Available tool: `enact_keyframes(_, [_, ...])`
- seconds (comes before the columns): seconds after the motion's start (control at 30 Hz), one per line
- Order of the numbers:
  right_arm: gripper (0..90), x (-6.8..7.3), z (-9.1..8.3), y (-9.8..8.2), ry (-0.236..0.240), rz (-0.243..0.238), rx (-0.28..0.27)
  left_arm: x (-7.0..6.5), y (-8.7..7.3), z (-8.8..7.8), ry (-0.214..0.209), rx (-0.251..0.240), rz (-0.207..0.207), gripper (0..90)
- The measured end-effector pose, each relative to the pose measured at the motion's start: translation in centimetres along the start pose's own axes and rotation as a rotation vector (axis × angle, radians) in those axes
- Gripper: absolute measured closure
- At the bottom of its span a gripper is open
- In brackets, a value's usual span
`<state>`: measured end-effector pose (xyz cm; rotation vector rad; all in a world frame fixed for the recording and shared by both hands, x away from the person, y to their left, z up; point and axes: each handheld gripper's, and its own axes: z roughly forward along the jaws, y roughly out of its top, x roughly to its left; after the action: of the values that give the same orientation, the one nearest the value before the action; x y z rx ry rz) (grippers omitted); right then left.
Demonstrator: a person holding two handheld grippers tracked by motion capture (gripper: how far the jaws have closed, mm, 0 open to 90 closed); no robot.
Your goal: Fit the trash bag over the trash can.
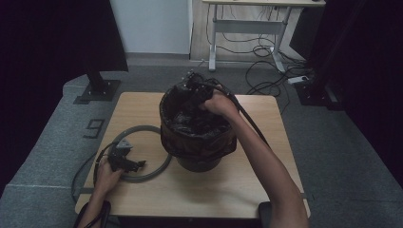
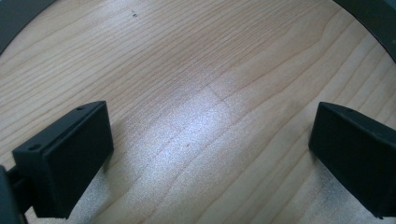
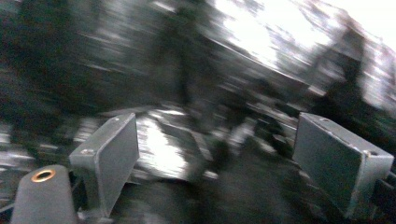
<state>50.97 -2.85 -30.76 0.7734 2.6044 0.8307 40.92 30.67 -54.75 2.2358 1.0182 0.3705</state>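
A: So, where is the bin (image 1: 199,142)?
B: Mid-table (image 1: 228,190), lined with a black bag (image 1: 197,124). The right gripper (image 1: 187,95) reaches into its far side, jaws spread wide, nothing clasped between them, glossy bag (image 3: 177,154) beyond.
A: And the left gripper (image 1: 124,159)?
B: Near left, resting inside a grey ring (image 1: 157,166), jaws parted over bare wood (image 2: 210,93).

I see my left gripper (image 2: 210,154) with jaws wide apart over the bare wooden table (image 2: 196,70). A grey ring (image 2: 373,18) curves at one o'clock and eleven o'clock.
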Motion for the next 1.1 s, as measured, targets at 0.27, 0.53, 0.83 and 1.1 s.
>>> enact_keyframes(0.27, [13.5,-1.7,3.8,-2.1,-0.001,0.034,0.063,0.0,0.0,0.0,-0.001,-0.001,-0.001,0.0])
enact_keyframes(0.53, [13.4,-1.4,4.6,-1.9,0.023,0.013,0.103,0.0,0.0,0.0,-0.002,-0.001,0.001,0.0])
enact_keyframes(0.83, [7.2,-1.4,-1.6,-1.2,0.025,-0.026,-0.057,0.0,0.0,0.0,-0.002,-0.001,0.0,0.0])
enact_keyframes(1.1, [0.0,-1.6,-5.2,-2.4,0.027,-0.039,-0.105,0.0,0.0,0.0,-0.001,-0.001,-0.001,0.0])
